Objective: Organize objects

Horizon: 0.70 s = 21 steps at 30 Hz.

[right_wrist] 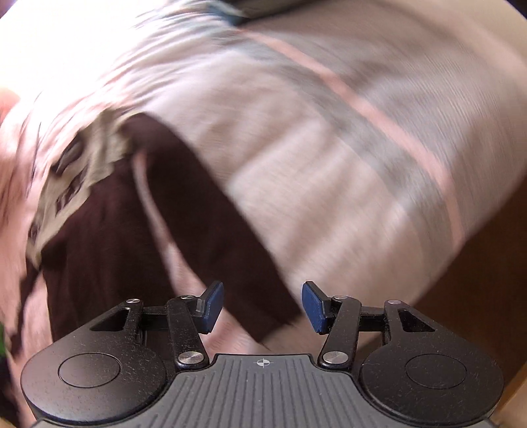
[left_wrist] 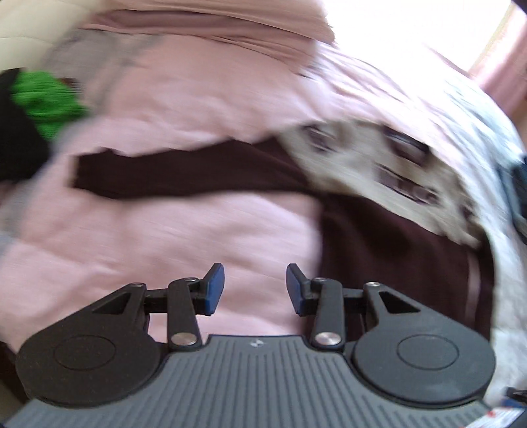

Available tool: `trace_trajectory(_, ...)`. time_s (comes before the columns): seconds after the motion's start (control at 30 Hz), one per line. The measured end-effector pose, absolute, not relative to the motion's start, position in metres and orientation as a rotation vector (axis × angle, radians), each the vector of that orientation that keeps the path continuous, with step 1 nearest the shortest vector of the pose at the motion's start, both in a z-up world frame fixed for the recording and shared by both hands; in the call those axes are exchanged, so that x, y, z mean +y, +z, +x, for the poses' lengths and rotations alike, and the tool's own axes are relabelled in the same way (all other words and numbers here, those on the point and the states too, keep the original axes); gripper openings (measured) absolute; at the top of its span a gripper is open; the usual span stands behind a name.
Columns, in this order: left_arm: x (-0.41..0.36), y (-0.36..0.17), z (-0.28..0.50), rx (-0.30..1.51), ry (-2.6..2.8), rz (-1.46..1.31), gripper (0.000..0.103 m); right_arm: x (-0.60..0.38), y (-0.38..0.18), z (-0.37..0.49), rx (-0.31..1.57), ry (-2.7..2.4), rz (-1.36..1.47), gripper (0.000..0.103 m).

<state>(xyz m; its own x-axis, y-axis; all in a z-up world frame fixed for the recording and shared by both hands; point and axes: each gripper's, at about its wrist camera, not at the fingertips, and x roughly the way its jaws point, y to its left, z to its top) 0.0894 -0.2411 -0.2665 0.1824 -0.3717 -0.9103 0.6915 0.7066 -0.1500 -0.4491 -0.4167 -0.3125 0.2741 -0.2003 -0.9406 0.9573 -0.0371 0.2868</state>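
A dark maroon garment with a beige printed panel lies spread on a pink bed cover; one sleeve stretches to the left. My left gripper is open and empty, above the pink cover just left of the garment's body. In the right wrist view the same garment lies at the left, its sleeve running down toward my right gripper, which is open and empty just above the sleeve's end. Both views are blurred by motion.
A green cloth and a black cloth lie at the far left. A pink pillow lies at the head of the bed. A grey and pink checked blanket covers the right; brown floor lies beyond the bed edge.
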Motion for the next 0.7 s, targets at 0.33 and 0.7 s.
trace_trajectory(0.33,-0.302,-0.247,-0.020,1.139,-0.850,0.390,0.035,-0.427,-0.400,-0.515,0.478,-0.960,1.773,0.048)
trace_trajectory(0.7,-0.306,-0.227,-0.054,1.090,-0.793,0.381,0.035,-0.523,-0.235,-0.528,0.432,-0.984,0.980,0.002)
